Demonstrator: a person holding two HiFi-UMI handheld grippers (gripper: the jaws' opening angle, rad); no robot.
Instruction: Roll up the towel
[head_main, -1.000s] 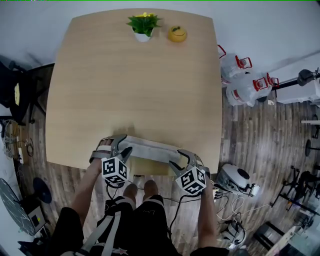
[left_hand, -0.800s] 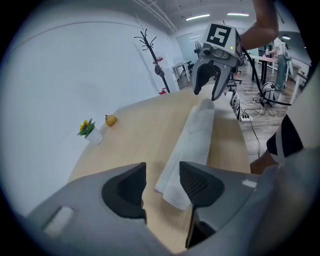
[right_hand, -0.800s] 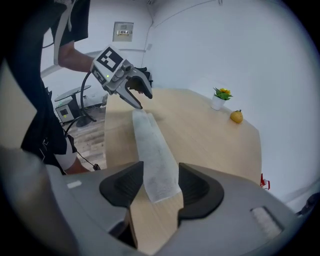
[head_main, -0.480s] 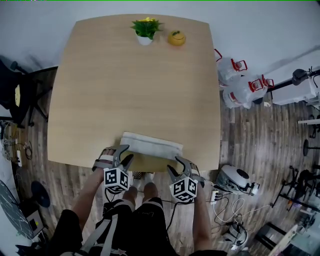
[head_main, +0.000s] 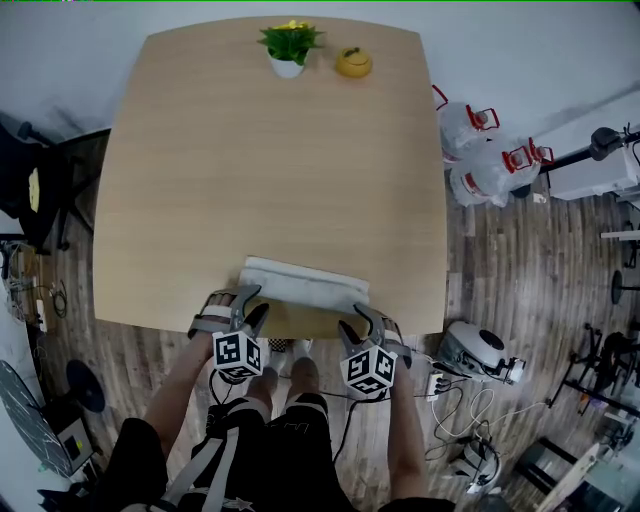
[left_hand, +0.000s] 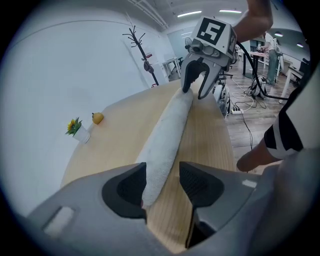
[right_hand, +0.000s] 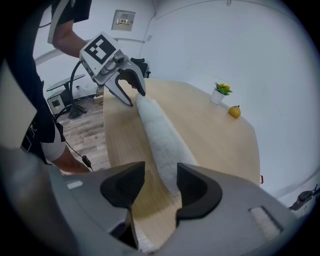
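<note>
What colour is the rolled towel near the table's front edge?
Pale greyish white, plain, with no pattern. The towel shows best in the left gripper view.

We've got the head view high up, looking steeply down over the whole table (head_main: 270, 180). Both gripper views sit low behind their jaws, facing each other along the towel (left_hand: 167, 135); all three share it and the plant (right_hand: 222, 90).
</note>
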